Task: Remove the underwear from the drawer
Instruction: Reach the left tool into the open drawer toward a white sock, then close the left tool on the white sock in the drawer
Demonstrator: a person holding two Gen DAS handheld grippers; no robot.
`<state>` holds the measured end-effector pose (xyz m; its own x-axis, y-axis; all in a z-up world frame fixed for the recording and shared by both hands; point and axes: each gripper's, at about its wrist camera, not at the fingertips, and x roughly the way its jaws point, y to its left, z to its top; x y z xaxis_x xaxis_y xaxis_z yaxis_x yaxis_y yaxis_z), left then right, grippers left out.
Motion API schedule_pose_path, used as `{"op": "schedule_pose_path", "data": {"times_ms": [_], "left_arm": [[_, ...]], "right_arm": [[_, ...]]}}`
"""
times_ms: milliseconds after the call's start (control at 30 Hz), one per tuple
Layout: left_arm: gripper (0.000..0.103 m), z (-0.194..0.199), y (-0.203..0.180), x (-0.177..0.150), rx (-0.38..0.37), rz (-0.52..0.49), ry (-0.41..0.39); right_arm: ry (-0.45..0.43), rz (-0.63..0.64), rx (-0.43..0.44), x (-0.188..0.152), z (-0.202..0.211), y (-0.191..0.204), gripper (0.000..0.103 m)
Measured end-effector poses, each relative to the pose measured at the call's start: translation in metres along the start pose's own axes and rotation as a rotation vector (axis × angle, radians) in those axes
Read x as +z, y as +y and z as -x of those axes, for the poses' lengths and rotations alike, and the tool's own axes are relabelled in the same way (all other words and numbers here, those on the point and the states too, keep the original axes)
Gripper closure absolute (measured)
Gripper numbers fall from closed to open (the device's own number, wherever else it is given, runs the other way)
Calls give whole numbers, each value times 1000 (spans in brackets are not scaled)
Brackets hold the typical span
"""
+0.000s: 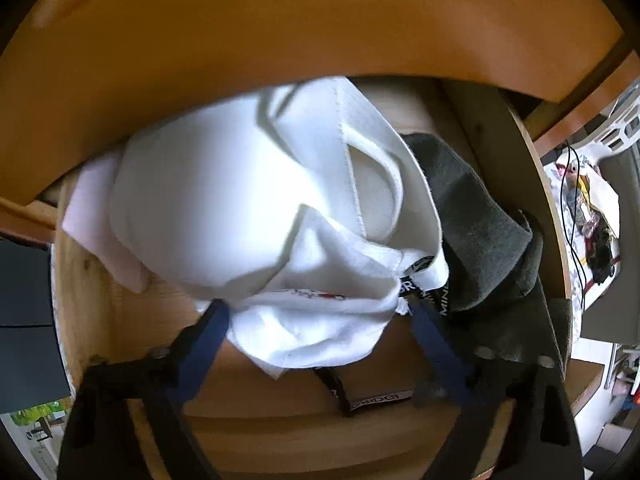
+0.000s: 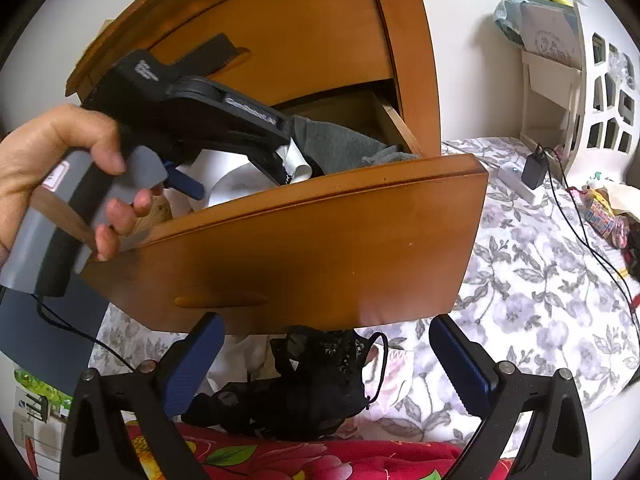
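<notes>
- While the left claw [image 1: 316, 308] straddles the white underwear [image 1: 256, 208] (pads not yet pinching), it could snag the grey garment [image 1: 476, 220] too.
- Right claw [image 2: 326, 356] gapes empty below the drawer [image 2: 304, 248].

Inside the orange-brown wooden drawer [image 1: 304, 32] lie white underwear [image 1: 256, 200] and, beside it, a dark grey garment [image 1: 476, 220], while below the drawer black lace underwear [image 2: 320, 376] rests on grey-floral white bedding [image 2: 532, 280].

We only get in through the drawer [image 2: 320, 236] top; white underwear [image 1: 256, 208] and gray fabric [image 1: 476, 220] fill it, upper drawer front [image 1: 304, 24] overhangs.
</notes>
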<state>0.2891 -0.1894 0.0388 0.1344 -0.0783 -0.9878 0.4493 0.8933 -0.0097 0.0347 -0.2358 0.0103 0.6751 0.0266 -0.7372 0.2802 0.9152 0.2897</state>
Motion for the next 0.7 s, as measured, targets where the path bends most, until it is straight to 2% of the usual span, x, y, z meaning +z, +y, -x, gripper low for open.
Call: {"op": "schedule_pose_path", "data": {"times_ms": [33,67,100,133,200,400,533,700], "left_arm": [[20,-1,-2,0,2,-5,2],[26,-3,-3,0,5,-14,4],[37,-5,-5,0,4,-22,3],[41,-7,-5,-1,-3,-24,3],[58,-6,-2,-3,-9,-18,-6],[90,6,14,-10,-36,-6,-65],[94,19,21,-23,-41,-12,-129],[95,48,34,-48,-88,12,-226]], "right_arm": [[1,-1,1,0,0,0,0],[2,-2,1,0,0,0,0],[2,-3,2,0,0,0,0],[2,-4,2,0,0,-1,0],[2,-4,2,0,-1,0,0],[2,-3,-2,0,0,0,0],[3,-4,-5,-1,0,0,0],[1,-1,-11,-1,0,1,0]]}}
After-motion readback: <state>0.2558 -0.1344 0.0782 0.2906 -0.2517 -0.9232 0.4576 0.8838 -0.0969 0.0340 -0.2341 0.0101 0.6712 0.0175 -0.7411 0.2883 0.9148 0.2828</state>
